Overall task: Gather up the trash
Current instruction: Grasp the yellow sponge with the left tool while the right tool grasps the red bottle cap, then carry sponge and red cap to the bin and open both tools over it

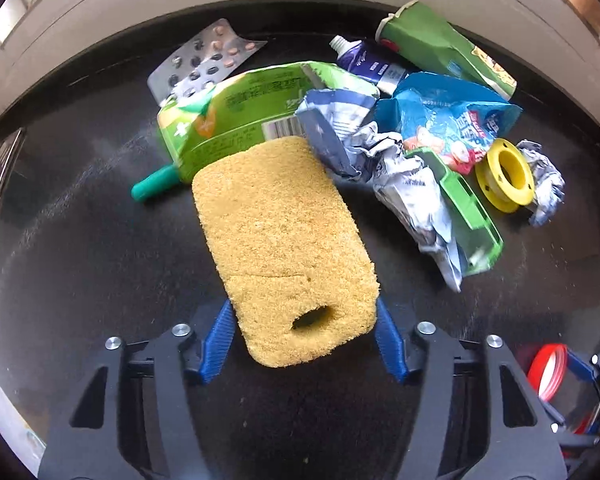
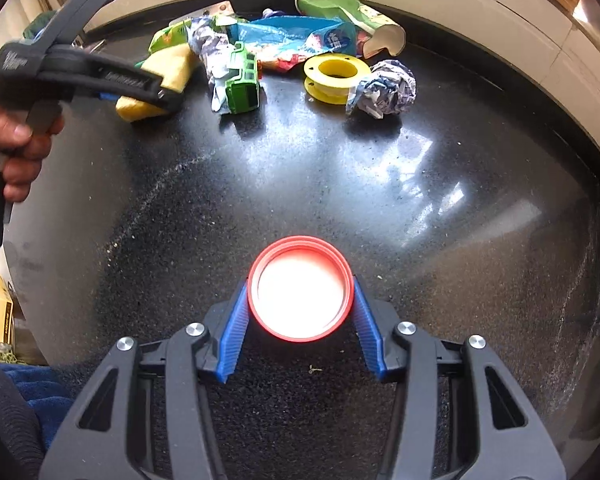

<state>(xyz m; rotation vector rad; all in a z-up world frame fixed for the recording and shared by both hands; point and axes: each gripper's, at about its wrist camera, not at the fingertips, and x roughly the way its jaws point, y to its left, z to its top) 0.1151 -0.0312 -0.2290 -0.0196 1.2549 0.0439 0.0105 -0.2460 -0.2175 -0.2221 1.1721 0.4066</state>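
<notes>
Yellow sponge (image 1: 284, 240), soft and light, lay on black surface (image 1: 80, 240) beside trash pile; my left jaws pinched its near end. Right jaws clamped rigid red lid (image 2: 300, 292) by rim.

Left gripper (image 1: 305, 334): blue pads flanked near end of yellow sponge (image 1: 284, 240), round hole in that end; pads touched its sides. Black countertop (image 1: 80, 220) held trash pile beyond: blister pack (image 1: 204, 60), green carton (image 1: 236, 112), crumpled paper (image 1: 404, 184), blue wrapper (image 1: 452, 124), yellow spool (image 1: 504, 176), toothpaste tube (image 1: 368, 62)
</notes>
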